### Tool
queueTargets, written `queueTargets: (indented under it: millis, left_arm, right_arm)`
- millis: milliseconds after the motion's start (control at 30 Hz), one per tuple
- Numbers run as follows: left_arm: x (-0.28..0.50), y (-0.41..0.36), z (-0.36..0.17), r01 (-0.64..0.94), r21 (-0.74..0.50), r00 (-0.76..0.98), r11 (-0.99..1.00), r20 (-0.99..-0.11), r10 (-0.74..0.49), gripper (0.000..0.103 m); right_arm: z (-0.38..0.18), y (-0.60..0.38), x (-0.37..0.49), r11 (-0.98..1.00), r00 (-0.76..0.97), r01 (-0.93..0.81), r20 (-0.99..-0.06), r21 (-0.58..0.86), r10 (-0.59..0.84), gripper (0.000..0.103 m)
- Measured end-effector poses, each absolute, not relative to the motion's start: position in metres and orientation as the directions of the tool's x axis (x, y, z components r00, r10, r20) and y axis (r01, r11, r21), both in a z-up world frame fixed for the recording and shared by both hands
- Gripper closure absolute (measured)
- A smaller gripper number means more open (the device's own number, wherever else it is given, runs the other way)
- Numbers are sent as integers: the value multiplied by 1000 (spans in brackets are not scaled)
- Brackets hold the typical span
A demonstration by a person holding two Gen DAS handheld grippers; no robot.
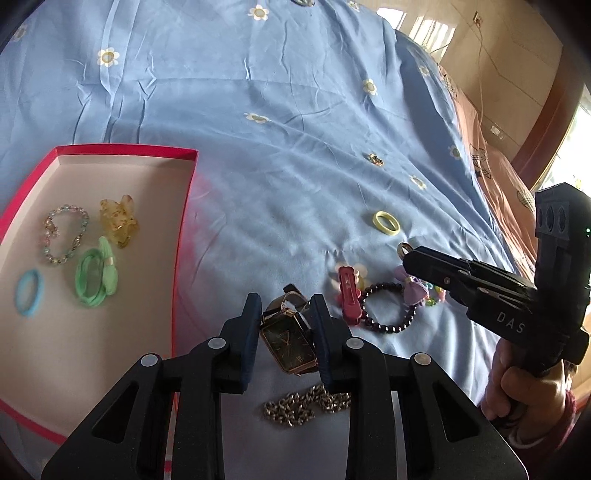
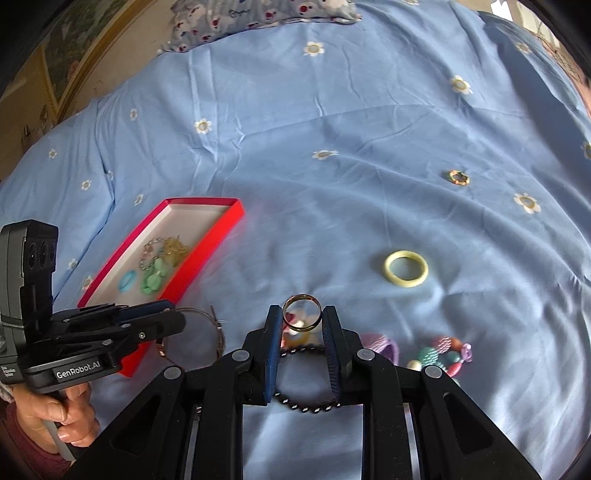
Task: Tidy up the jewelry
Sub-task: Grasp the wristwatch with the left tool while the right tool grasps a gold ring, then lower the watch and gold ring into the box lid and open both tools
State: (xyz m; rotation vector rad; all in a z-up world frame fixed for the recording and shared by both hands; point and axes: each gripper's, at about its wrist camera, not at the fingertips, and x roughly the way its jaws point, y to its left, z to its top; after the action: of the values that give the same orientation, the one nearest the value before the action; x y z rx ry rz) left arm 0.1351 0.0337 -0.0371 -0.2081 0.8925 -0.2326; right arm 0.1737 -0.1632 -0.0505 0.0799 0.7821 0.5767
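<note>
My left gripper (image 1: 286, 308) is shut on a gold watch (image 1: 288, 343) with a dark rectangular face; its strap loop (image 2: 199, 328) hangs beyond that gripper's tip in the right wrist view. My right gripper (image 2: 301, 314) is shut on a thin gold ring (image 2: 301, 295), held upright above the bed; the left wrist view shows the same ring (image 1: 402, 249) at that gripper's tip. The red tray (image 1: 125, 150) with a white floor lies to the left. It holds a clear bead bracelet (image 1: 66, 232), a yellow hair claw (image 1: 118, 221), a green hair tie (image 1: 96, 280) and a blue one (image 1: 27, 291).
On the blue flowered bedsheet (image 2: 332, 122) lie a pale yellow ring (image 2: 406, 273), a small gold ring (image 2: 459, 178), a dark bead bracelet (image 1: 388, 314), a pink hair clip (image 1: 349, 295), a purple bow (image 1: 413, 288), colourful beads (image 2: 439, 354) and a chain (image 1: 306, 404). A pillow (image 2: 258, 14) lies far back.
</note>
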Motion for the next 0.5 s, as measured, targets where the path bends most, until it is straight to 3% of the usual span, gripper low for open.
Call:
queueTargets:
  millis: [500]
  left_arm:
    - [106,80,-13,34,-294,679,955,-695,-238,79]
  right_arm:
    - [-41,-126,156,794,520,-536,-630,286,577,81]
